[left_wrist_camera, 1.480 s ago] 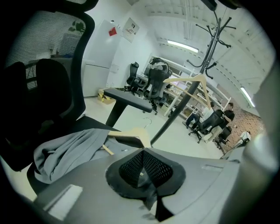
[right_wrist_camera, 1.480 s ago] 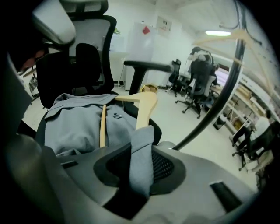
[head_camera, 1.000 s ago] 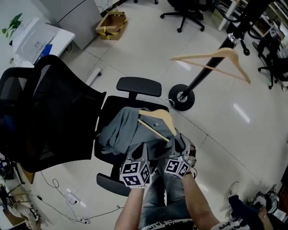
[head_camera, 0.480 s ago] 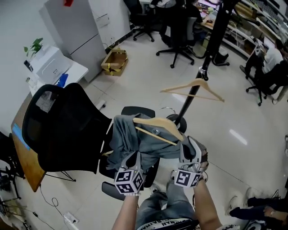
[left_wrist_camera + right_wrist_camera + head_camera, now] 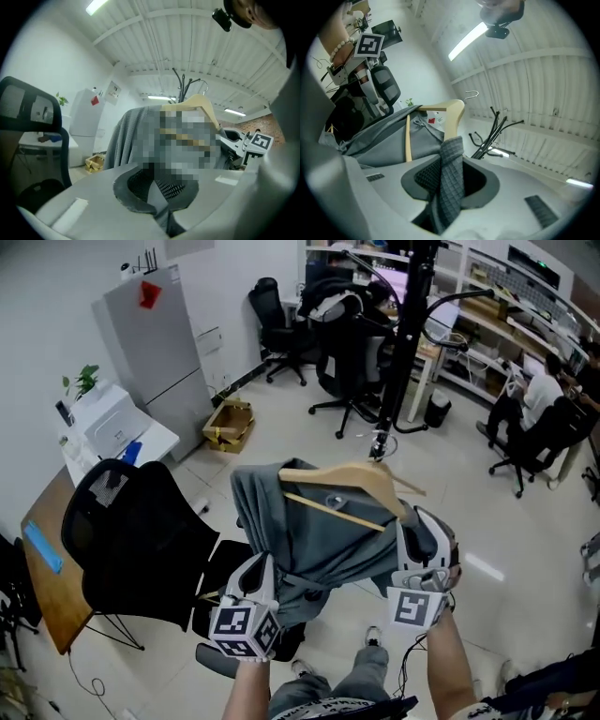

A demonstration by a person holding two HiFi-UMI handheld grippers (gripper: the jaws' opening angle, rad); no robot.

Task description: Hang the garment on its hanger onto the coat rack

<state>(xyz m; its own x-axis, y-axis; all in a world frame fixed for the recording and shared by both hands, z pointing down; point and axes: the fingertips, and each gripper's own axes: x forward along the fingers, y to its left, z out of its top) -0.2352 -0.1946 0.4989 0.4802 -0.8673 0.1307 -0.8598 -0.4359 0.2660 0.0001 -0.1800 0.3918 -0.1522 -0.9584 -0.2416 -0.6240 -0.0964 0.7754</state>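
Note:
A grey garment (image 5: 309, 540) hangs over a wooden hanger (image 5: 347, 479), lifted in the air in front of me. My left gripper (image 5: 261, 570) is shut on the garment's lower left fabric. The right gripper (image 5: 419, 532) is shut on the cloth at the hanger's right end. In the left gripper view the jaws pinch grey cloth (image 5: 164, 206), with the hanger (image 5: 201, 101) beyond. The right gripper view has waffle-knit cloth (image 5: 447, 183) between the jaws, the hanger (image 5: 452, 117) just behind. The black coat rack (image 5: 405, 343) stands behind the hanger, its hooks (image 5: 494, 129) up ahead.
A black office chair (image 5: 141, 540) stands below left, beside a wooden desk (image 5: 47, 587). A white cabinet (image 5: 164, 343) and a cardboard box (image 5: 228, 423) are at the back left. More office chairs (image 5: 347, 343) and a seated person (image 5: 544, 399) are beyond the rack.
Both grippers have lifted the garment and hanger off the chair seat and carried them up toward the coat rack. The view has tilted up to take in the room.

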